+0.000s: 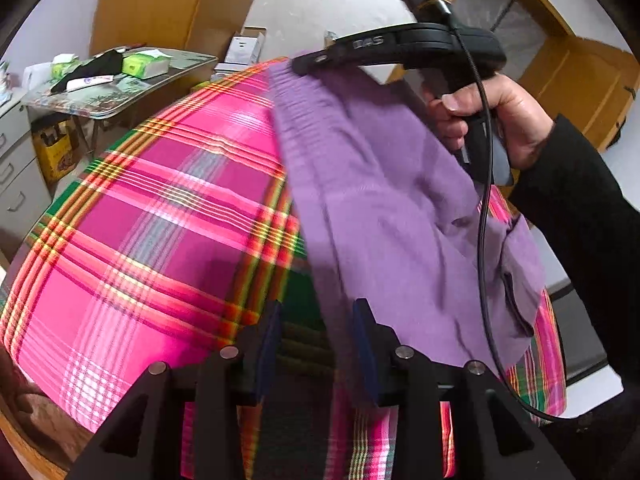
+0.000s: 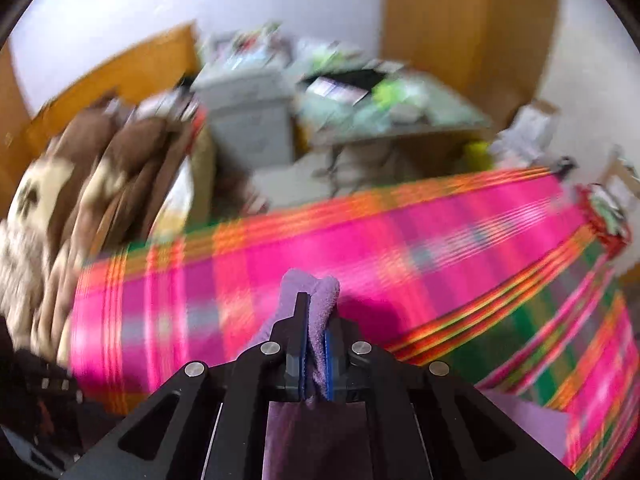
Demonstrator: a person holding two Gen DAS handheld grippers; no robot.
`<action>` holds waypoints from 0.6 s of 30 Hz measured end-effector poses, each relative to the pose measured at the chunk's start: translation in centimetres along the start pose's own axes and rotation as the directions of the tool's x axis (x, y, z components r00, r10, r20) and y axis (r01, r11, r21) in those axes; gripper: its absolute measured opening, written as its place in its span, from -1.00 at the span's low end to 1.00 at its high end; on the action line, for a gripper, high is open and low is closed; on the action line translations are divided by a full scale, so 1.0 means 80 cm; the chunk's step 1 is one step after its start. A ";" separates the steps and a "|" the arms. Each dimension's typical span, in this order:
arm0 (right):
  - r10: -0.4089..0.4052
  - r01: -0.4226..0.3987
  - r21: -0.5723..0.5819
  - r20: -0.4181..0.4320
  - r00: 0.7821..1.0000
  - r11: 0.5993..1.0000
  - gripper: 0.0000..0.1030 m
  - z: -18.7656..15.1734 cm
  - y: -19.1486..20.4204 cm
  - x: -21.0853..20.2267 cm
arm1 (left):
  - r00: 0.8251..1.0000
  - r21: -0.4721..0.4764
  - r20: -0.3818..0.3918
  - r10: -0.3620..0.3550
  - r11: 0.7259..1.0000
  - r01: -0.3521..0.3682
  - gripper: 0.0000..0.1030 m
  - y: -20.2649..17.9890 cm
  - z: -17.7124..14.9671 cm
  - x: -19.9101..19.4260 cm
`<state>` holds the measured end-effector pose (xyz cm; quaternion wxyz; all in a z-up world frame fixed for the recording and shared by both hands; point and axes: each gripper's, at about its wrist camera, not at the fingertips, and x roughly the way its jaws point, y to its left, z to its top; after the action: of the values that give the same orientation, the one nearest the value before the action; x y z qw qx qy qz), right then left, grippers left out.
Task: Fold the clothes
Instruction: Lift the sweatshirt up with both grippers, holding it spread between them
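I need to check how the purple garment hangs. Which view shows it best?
The left wrist view: the purple garment hangs full length from the right gripper over the plaid sheet. The right wrist view shows only a pinched bunch.

1. Raised lettering stood on the black body of my right gripper (image 1: 316, 65), seen from my left wrist camera; it read roughly "DAS", the first character uncertain.
2. The white boxes (image 1: 246, 46) behind the bed carried small print that I could not read.
3. The green packets (image 1: 144, 65) on the side table (image 1: 120, 100) bore markings too small to make out.
4. My right wrist view was blurred; no lettering could be read there.
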<state>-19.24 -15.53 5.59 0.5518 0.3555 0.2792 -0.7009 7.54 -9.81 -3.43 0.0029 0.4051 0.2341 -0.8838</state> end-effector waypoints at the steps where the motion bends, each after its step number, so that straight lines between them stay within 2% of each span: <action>1: -0.014 0.013 0.029 0.016 1.000 0.999 -0.89 0.003 -0.011 -0.004 | 1.000 -0.006 0.006 0.002 1.000 -0.002 -0.28 0.002 0.000 -0.002; 4: -0.047 0.046 0.081 0.002 0.999 0.996 -0.89 -0.001 -0.038 -0.002 | 1.000 -0.025 0.003 -0.020 0.999 0.020 -0.28 0.004 0.000 -0.003; 10: -0.093 0.105 0.123 -0.097 0.991 0.987 -0.87 -0.033 -0.072 0.013 | 0.996 -0.018 -0.025 -0.087 0.996 0.087 -0.28 -0.013 -0.003 0.008; 18: -0.088 0.100 0.124 -0.096 0.991 0.987 -0.86 -0.051 -0.078 0.007 | 0.993 -0.041 -0.035 -0.109 0.993 0.107 -0.19 -0.016 0.003 0.023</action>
<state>-24.60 -11.21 2.71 0.4809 0.4078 0.2746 -0.7260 5.85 -8.42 -4.08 -0.0414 0.4081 0.2728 -0.8702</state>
